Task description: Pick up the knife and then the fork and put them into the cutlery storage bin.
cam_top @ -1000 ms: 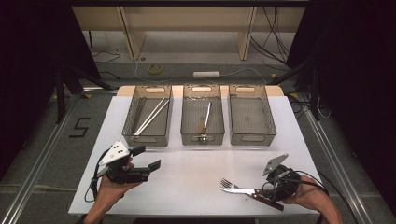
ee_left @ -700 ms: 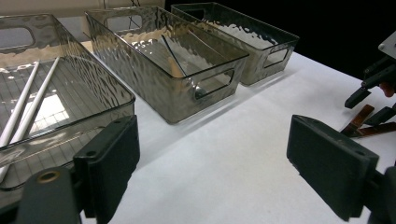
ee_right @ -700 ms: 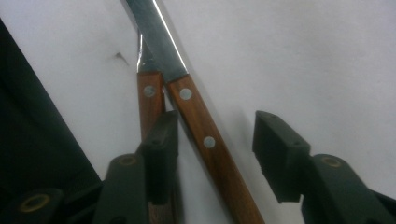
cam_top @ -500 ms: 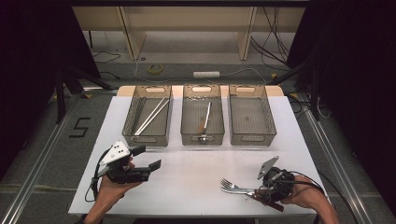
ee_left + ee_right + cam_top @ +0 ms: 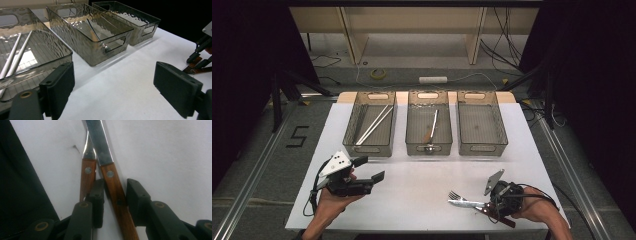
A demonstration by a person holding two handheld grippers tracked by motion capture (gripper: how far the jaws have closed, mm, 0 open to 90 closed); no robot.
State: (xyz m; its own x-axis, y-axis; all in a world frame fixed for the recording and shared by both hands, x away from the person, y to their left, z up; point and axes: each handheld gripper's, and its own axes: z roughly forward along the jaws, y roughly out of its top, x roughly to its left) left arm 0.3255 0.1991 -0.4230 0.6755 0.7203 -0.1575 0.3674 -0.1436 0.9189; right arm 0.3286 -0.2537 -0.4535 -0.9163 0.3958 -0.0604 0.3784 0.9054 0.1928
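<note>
We see right gripper [image 5: 112, 197] jaws just closing around knife [image 5: 113, 187] handle at table [image 5: 422, 200] near edge, gap left, pads not pressing. Fork [image 5: 88, 176] lies touching alongside; risk: left pad snags it too. Left gripper [image 5: 371, 170] open, idle.

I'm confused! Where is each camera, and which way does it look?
High view: above the near side, looking forward and down at table, bins; forearms show.
Left gripper view: on left gripper, facing bins; open jaws show.
Right gripper view: on right gripper, facing knife; jaws, just closing, flank it.
Shared with high: bins, knife.
</note>
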